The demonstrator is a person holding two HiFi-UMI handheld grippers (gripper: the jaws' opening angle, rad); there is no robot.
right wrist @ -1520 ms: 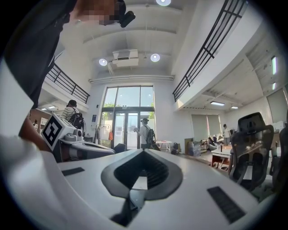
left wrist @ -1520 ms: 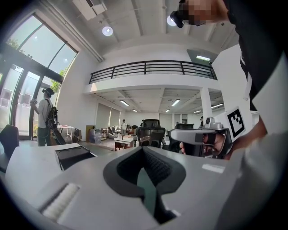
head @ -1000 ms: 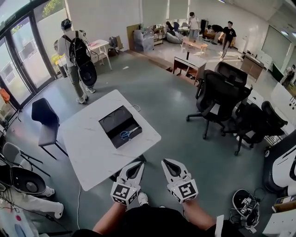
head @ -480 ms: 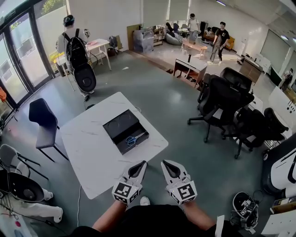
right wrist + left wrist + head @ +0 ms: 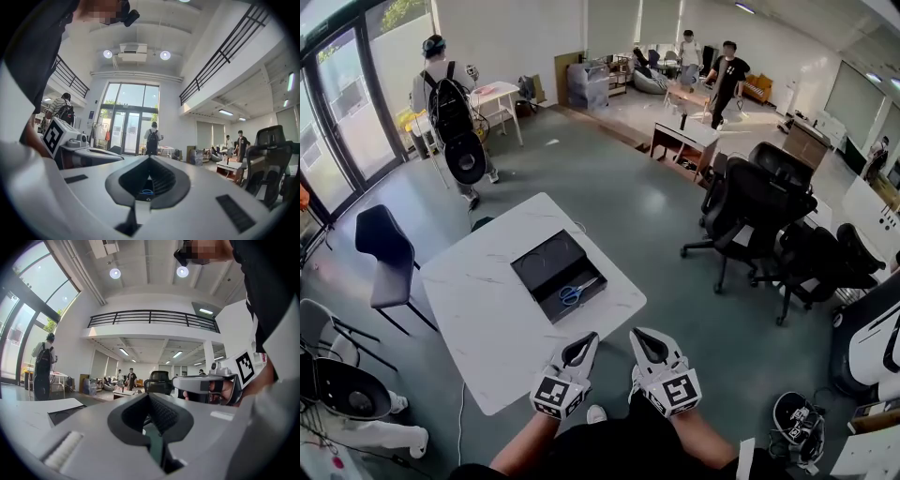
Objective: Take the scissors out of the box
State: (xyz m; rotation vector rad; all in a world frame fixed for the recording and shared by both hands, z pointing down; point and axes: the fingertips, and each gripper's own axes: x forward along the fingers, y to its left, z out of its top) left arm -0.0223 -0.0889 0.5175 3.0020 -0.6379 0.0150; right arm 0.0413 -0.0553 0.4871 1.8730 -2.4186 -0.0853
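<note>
Blue-handled scissors (image 5: 578, 292) lay inside the open black box (image 5: 546, 261) on white table (image 5: 487, 319). Left gripper (image 5: 590, 337) and right gripper (image 5: 637, 334) hovered at table's near edge, both jaw pairs pressed together, empty.

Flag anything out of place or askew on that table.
Nothing stands out. The black box sits open and roughly square on the white table, with the blue-handled scissors lying flat inside, nothing spilled.
</note>
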